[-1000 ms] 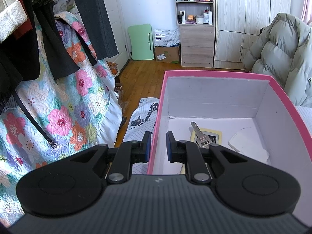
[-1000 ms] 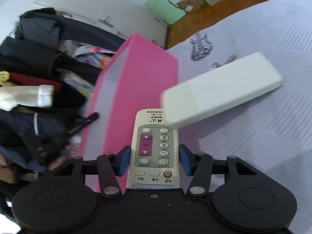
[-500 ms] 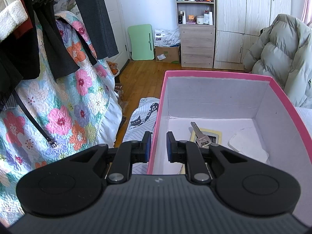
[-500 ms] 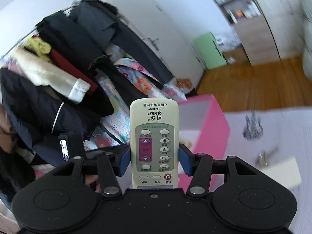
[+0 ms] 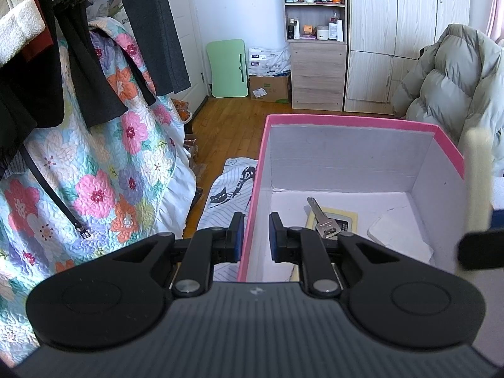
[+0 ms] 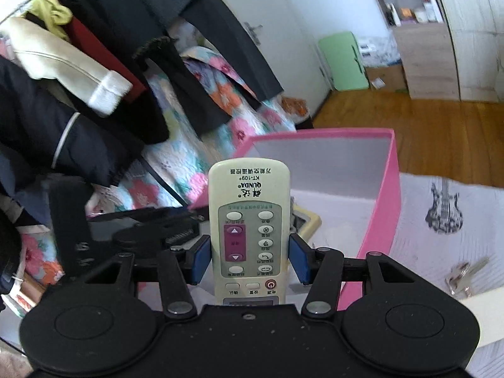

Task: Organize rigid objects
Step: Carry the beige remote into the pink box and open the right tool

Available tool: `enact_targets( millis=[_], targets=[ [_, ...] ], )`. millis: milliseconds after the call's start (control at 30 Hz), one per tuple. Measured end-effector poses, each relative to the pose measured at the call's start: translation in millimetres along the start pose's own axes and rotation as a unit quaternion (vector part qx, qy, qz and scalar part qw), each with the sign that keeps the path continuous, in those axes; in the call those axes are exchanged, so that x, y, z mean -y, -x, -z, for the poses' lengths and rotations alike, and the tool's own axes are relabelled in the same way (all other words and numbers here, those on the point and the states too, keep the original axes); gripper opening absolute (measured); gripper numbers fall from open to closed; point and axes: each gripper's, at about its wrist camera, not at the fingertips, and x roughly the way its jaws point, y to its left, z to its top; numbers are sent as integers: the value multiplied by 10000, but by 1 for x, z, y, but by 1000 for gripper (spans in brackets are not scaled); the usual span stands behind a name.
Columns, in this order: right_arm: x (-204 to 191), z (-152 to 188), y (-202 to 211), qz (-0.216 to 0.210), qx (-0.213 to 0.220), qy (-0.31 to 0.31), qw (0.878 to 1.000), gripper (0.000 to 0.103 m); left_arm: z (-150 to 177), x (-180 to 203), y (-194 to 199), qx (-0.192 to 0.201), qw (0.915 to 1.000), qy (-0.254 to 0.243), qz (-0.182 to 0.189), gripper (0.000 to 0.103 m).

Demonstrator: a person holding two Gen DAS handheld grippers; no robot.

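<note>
Risk: remote snagging the box rim on the way in.
Left hand-held gripper (image 5: 254,234) pinches the near wall of the pink box (image 5: 346,120), steadying it; if that pinch slips, the box could skid on the bed (image 6: 441,208). Right hand-held gripper (image 6: 249,256) clamps the remote (image 6: 249,220), held over the box's near edge; tilted release could drop it on the key (image 5: 321,217) and card inside. Loose keys (image 6: 463,275) lie on the sheet to the right. Room: clothes rack left, wood floor, shelf unit beyond.
</note>
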Motion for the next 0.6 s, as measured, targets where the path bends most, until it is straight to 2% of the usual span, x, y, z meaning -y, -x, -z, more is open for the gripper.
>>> enact_targets(
  millis=[200,367,500,600],
  targets=[
    [-11,0,-18,774,-115,481,9958,58,1,2,-1,10,10000,-1,20,15],
    [-22,-10,-37,1521,-168,1001,9831,58,1,2,-1,12,10000,3,27,15],
    [-21,-18,-49,1633,-302,1061,9804,58,2,3,-1,14,10000,4,32,15],
    [-24,-19,-54,1924,-351,1232,9729,58,2,2,-1,14,10000,2,29,15]
  ],
)
